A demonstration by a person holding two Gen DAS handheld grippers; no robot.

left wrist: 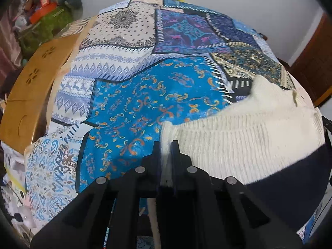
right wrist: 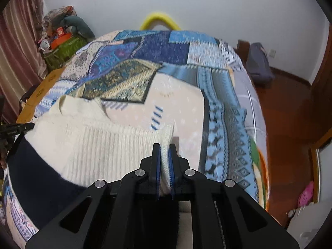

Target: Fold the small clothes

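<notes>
Pinched tight in the left gripper (left wrist: 166, 145) and the right gripper (right wrist: 165, 147): opposite edges of the cream ribbed knit garment (left wrist: 238, 132), lower centre, spread over the blue patchwork cloth (left wrist: 145, 95), apparently for an even fold.

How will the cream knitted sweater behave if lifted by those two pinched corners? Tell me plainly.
The sweater will probably sag between the left gripper and right gripper: its ribbed knit already drapes in soft folds. It looks thick, so likely weighty for its size. The fuzzy knit should hardly slip on the patterned cloth.
</notes>
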